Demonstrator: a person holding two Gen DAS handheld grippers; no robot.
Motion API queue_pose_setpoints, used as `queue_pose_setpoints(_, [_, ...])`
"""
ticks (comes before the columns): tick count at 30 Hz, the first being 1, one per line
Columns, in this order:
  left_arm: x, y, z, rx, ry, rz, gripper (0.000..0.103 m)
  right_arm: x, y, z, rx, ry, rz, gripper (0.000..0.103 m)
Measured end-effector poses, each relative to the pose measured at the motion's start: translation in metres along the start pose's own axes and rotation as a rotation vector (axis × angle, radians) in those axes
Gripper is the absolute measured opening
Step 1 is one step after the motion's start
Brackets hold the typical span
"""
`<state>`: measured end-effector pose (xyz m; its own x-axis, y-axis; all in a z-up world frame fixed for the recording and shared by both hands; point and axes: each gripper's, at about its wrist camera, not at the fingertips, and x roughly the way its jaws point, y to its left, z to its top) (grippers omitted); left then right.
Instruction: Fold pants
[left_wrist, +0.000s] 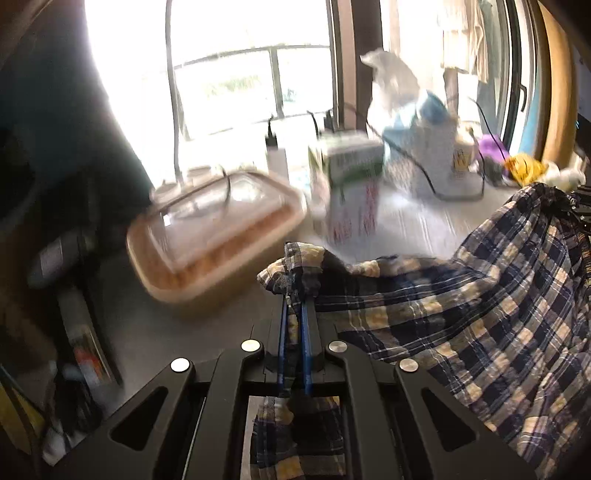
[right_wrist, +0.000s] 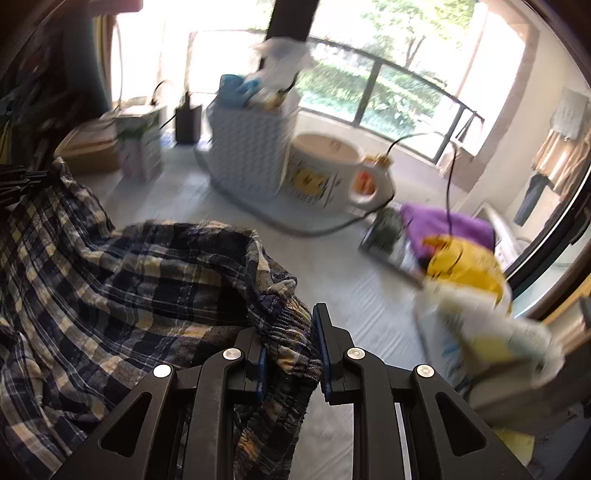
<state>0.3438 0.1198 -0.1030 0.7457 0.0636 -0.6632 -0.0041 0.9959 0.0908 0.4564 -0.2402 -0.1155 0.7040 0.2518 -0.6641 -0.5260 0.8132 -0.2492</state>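
The pants (left_wrist: 461, 314) are dark blue and yellow plaid, and hang slack between my two grippers above a white table. In the left wrist view, my left gripper (left_wrist: 297, 299) is shut on a bunched corner of the fabric, which pokes out past the fingertips. In the right wrist view, the pants (right_wrist: 147, 277) spread away to the left. My right gripper (right_wrist: 290, 332) has the gathered elastic waistband packed between its blue pads, and cloth hides the left pad's tip.
A clear-lidded tan container (left_wrist: 214, 236) and a carton (left_wrist: 351, 184) stand close beyond the left gripper. A white woven basket (right_wrist: 251, 155), a large mug (right_wrist: 325, 170), purple cloth (right_wrist: 443, 221), a yellow bag (right_wrist: 465, 266) and a black cable (right_wrist: 325, 225) crowd the white table (right_wrist: 351, 280).
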Motion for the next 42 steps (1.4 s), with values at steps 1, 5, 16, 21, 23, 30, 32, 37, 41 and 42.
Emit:
queue_pose_setpoints(1, [0.002,0.001,0.006,0.004,-0.01,0.01,0.006,0.002,-0.005,0.005,0.006,-0.014,-0.014,0.021])
queue_pose_setpoints(5, [0.01,0.005,0.026,0.019,-0.038,0.048,0.006,0.01,-0.022,0.025,0.038,-0.045,-0.048,0.021])
queue_pose_setpoints(16, [0.001,0.013,0.025,-0.017,0.023,0.026,0.07,0.055,-0.038,0.031,0.097,0.029,-0.035,0.039])
queue_pose_setpoints(21, [-0.044,0.019,-0.008,-0.106,0.046,-0.018,0.072,0.013,-0.041,0.012,0.134,-0.021,-0.034,0.074])
queue_pose_setpoints(23, [-0.062,0.02,-0.029,-0.156,0.065,-0.05,0.073,-0.005,-0.041,-0.001,0.155,-0.026,-0.022,0.074])
queue_pose_setpoints(30, [-0.107,-0.001,-0.107,-0.275,0.124,-0.128,0.074,-0.055,-0.035,-0.057,0.213,-0.002,-0.024,0.074])
queue_pose_setpoints(32, [-0.114,-0.009,-0.124,-0.298,0.144,-0.162,0.075,-0.065,-0.034,-0.078,0.224,0.023,-0.015,0.074])
queue_pose_setpoints(37, [-0.119,-0.026,-0.15,-0.318,0.189,-0.214,0.076,-0.084,-0.034,-0.115,0.284,0.049,0.021,0.074])
queue_pose_setpoints(41, [-0.114,-0.037,-0.162,-0.281,0.224,-0.18,0.076,-0.101,-0.018,-0.124,0.234,0.021,0.071,0.073])
queue_pose_setpoints(42, [-0.114,-0.04,-0.164,-0.27,0.217,-0.17,0.076,-0.099,-0.014,-0.123,0.208,0.025,0.074,0.072])
